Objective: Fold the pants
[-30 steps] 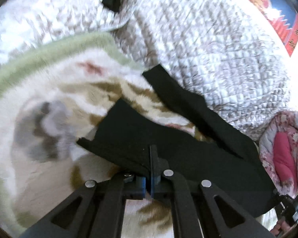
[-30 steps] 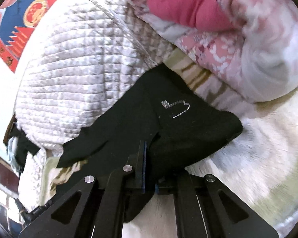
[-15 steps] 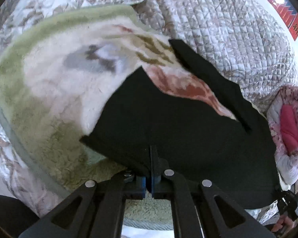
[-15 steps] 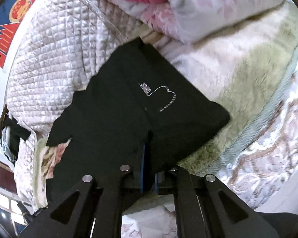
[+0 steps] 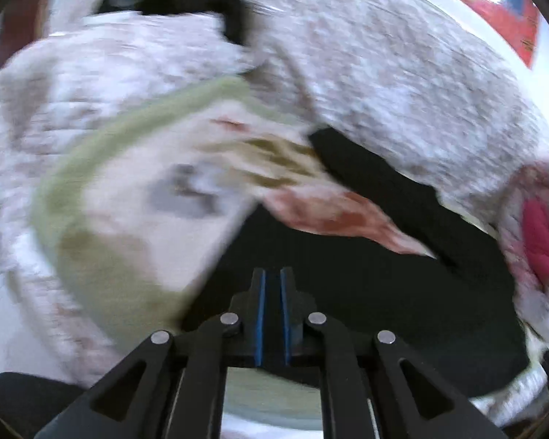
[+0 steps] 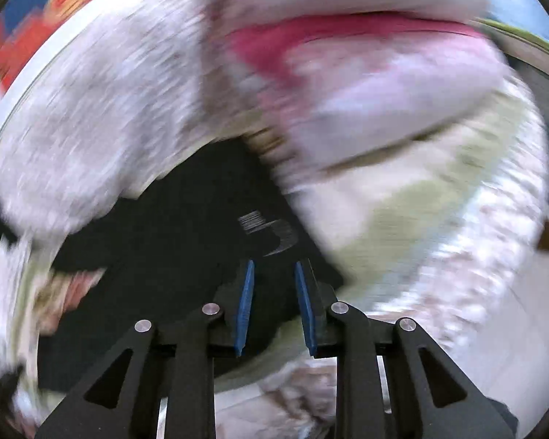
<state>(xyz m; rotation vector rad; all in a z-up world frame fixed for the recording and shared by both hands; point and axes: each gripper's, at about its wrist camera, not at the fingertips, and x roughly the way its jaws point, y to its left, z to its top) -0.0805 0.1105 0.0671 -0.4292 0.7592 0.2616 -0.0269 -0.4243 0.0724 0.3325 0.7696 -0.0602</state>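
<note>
A home bedroom, to judge by the bed covered with a pale quilted bedspread [image 5: 402, 84], a plush cream blanket with a green border [image 5: 102, 197] spread over it, a bundled pink floral duvet [image 6: 366, 73] heaped alongside, and a red-and-blue wall poster [image 5: 508, 11] behind.

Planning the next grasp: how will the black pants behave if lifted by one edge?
Probably floppy: the black pants lie flat and follow the fleece blanket beneath. They look thin, so likely light. The right gripper stands open over their edge; a one-point lift would likely let the rest sag and drag.
</note>
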